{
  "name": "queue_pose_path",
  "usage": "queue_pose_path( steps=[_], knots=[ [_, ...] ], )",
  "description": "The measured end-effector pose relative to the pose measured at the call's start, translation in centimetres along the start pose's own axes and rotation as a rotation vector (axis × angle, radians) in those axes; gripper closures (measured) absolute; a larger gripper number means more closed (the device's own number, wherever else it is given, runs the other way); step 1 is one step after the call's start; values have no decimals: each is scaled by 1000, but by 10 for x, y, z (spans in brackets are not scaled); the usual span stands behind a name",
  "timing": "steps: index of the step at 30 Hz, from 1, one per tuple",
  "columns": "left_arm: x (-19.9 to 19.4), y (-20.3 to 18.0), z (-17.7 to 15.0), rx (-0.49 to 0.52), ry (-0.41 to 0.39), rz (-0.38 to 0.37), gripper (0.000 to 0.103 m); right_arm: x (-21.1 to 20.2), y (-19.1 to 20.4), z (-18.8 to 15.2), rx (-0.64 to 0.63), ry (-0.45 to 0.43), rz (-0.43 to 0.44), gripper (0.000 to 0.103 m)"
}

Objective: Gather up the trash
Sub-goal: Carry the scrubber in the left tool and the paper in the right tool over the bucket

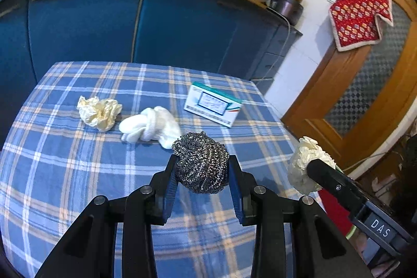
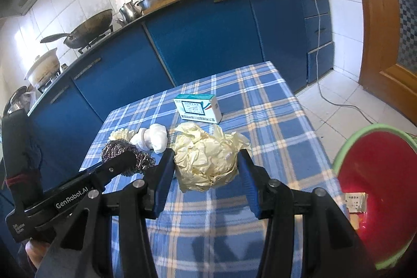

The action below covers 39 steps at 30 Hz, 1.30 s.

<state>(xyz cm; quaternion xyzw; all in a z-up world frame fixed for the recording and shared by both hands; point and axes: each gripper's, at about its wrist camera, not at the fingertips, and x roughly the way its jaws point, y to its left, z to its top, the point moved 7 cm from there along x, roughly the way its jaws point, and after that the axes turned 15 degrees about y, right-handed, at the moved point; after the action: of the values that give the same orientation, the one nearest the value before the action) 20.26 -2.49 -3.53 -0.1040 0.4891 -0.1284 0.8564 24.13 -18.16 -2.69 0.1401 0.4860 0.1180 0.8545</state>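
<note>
Left gripper (image 1: 202,168), "GenRobot.AI" on its body lower left in the right wrist view, is clamped on the steel scourer (image 1: 200,162) above the plaid table (image 1: 78,173). Frame center: right gripper (image 2: 206,164) clenches a crumpled cream wad (image 2: 207,160). Red bin (image 2: 378,184) sits off the table's right edge, lower right.

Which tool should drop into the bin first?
Right. The right tool holds the crumpled paper and the red bin sits just off its right side. The left tool, holding the steel scrubber, is farther over.
</note>
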Motion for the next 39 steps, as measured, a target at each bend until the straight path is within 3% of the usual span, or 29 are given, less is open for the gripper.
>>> queue_pose_path(
  steps=[17,39],
  knots=[
    [-10,-64,-17,119,3,-46,66,-55,-41,-27,69,-61,-77,51],
    [41,-175,-45,337,127,-122,66,-95,-145,-58,265,-91,-198,51]
  ],
)
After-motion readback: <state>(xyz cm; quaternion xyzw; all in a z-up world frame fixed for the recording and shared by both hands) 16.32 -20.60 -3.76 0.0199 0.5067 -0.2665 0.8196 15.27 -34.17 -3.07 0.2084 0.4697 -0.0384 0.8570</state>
